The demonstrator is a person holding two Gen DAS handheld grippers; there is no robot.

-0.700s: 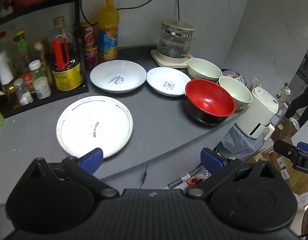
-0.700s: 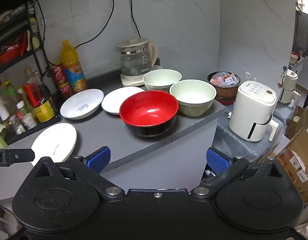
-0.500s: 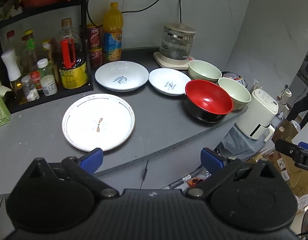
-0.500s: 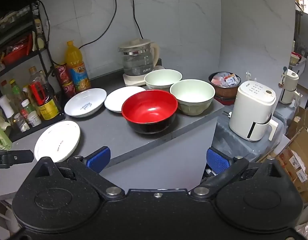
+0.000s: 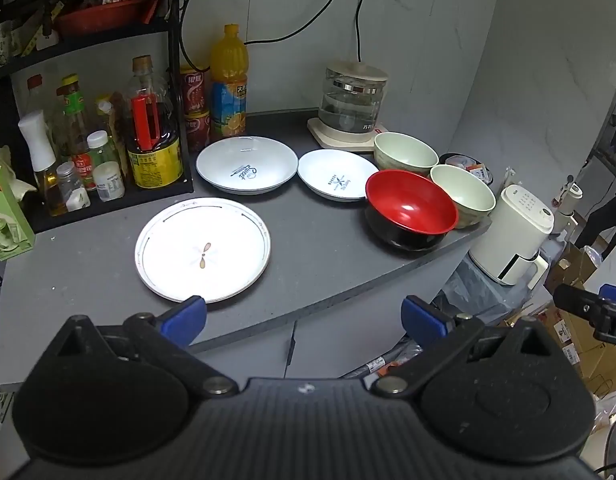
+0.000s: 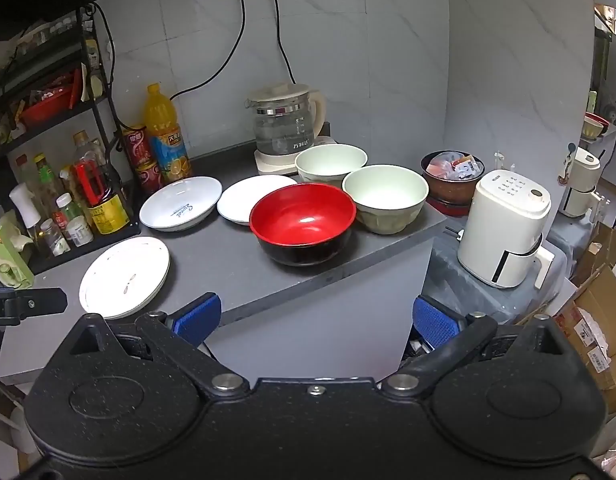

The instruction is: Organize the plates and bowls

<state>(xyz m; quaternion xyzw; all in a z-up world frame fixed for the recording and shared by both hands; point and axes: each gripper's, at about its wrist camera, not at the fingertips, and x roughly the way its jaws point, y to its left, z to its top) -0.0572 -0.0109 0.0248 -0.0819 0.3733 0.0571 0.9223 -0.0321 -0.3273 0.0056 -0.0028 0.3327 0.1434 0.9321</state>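
Lying just beyond the left tool (image 5: 303,316): flat plate (image 5: 203,250).

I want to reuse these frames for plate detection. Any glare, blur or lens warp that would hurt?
Left wrist view: sharp, but light washes out the flat plate and glints in the red bowl; the walls bow from the fisheye. Right wrist view: also sharp, with a small glint in the red bowl, a dark top-left corner and curved edges.

Dim indoor light, sharp focus; glare on red bowl (image 5: 411,208) & white plate (image 5: 203,249); fisheye bends edges, corners black.
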